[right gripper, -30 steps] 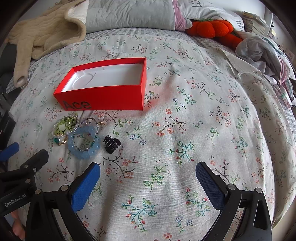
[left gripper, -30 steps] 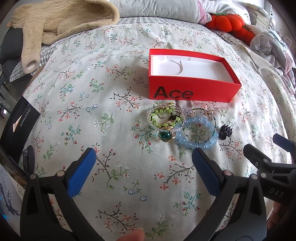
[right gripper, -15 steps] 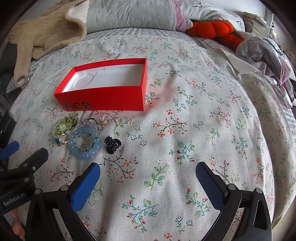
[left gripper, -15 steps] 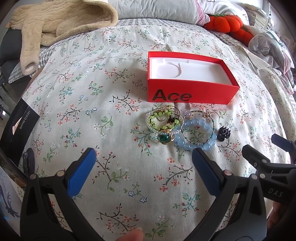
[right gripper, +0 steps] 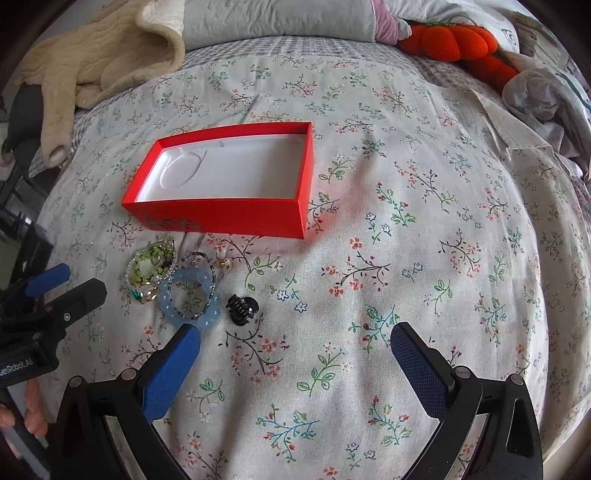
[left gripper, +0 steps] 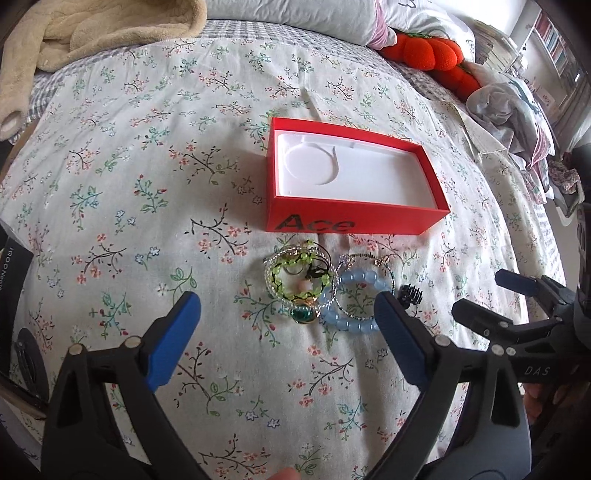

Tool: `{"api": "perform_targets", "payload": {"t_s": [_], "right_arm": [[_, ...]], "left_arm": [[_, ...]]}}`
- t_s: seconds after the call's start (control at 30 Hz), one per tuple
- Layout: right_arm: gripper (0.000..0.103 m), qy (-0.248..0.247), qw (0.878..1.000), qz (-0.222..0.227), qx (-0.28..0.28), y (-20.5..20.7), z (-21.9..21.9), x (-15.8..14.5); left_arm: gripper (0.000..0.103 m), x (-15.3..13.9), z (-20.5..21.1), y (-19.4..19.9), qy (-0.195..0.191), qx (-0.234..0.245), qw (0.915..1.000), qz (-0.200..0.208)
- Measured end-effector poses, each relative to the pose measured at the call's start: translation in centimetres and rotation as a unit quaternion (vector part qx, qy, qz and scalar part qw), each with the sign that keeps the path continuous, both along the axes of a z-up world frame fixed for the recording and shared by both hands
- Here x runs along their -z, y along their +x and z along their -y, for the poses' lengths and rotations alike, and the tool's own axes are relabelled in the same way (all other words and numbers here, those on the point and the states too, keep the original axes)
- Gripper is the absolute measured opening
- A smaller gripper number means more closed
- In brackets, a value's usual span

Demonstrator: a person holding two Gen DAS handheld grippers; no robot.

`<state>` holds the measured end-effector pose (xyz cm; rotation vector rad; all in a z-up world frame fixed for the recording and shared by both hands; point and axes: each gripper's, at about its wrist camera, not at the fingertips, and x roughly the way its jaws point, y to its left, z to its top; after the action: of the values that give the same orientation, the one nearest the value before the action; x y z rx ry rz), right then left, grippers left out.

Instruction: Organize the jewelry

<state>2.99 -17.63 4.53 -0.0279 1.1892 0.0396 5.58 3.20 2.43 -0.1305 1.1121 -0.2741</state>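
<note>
An open red box with a white insert lies on the floral bedspread; it also shows in the right wrist view. In front of it lies a jewelry pile: a green bead bracelet, a green-stone ring, a pale blue bead bracelet and a small black hair claw. My left gripper is open and empty, just short of the pile. My right gripper is open and empty, right of the pile.
A beige knit garment and pillows lie at the bed's far end, with an orange plush and crumpled clothes at the far right. A black box sits at the left edge.
Both grippers have moved forward and lower toward the jewelry pile and box, which now look larger. Nothing was picked up; both stay open.
</note>
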Motion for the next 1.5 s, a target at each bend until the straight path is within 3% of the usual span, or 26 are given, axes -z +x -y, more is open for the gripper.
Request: {"api": "perform_targets", "payload": {"t_s": [0.13,0.27,0.43,0.57,0.77,1.07,1.5], "right_arm": [[0.102,0.046,0.999,-0.013,-0.015,1.4,-0.2,0.9],[0.080,0.125,0.991,-0.043,-0.011,3.1,0.1,2.7],[0.057,0.177,0.982,-0.053,-0.034,4.6,-0.5,3.9],[0.038,0.196,0.977,-0.068,-0.044,5.4,-1.2,5.1],[0.021,0.211,0.974,-0.070,-0.045,6.0,-1.5,5.8],[0.006,0.227,0.970,-0.069,-0.053,6.2,-2.1,6.2],[0.003,0.230,0.970,-0.018,-0.073,4.9,-3.0,2.3]], "left_arm": [[0.074,1.0,-0.7,1.6,-0.042,0.003,0.9989,-0.023],[0.053,2.8,-0.8,2.8,-0.055,-0.002,0.9973,-0.048],[0.037,4.2,-1.6,3.7,-0.065,-0.022,0.9951,-0.070],[0.028,4.9,-1.7,4.0,-0.075,-0.018,0.9934,-0.084],[0.014,5.1,-1.4,4.0,-0.071,-0.011,0.9935,-0.088],[0.005,5.0,-1.2,4.0,-0.069,-0.019,0.9939,-0.083],[0.005,0.2,-1.6,1.8,-0.104,-0.007,0.9945,-0.005]]}}
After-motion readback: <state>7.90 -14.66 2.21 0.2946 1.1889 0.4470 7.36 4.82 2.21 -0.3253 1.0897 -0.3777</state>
